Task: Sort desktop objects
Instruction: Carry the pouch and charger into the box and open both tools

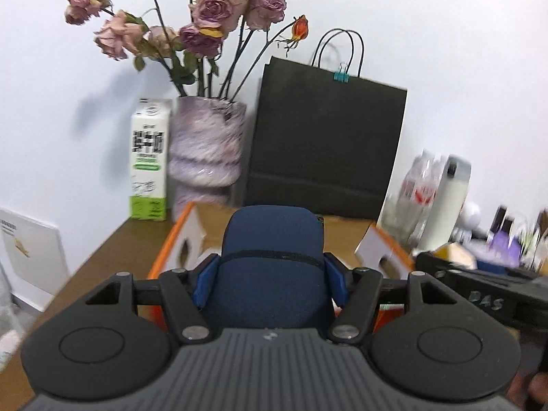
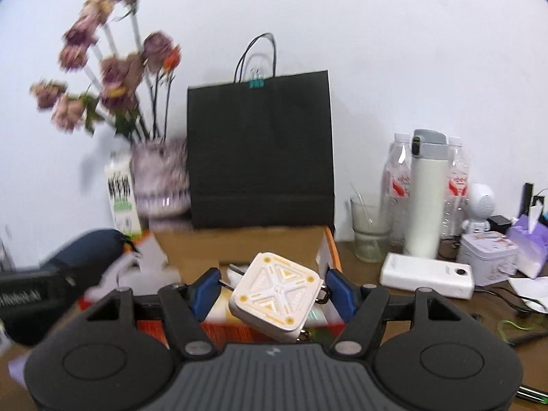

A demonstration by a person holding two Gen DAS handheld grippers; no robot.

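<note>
Currently, with the left gripper (image 1: pixel 270 282) clamped on the blue pouch (image 1: pixel 272 260) and the right gripper (image 2: pixel 272 294) clamped on the white charger (image 2: pixel 275 296), both held above the cardboard box (image 2: pixel 239 243), lower each level before releasing.

Only "DAS" readable, in raised letters on the black gripper body (image 1: pixel 493 303) at right in the left wrist view. Print on the milk carton (image 1: pixel 149 161) and bottle labels (image 2: pixel 399 183) too blurred to read.
</note>
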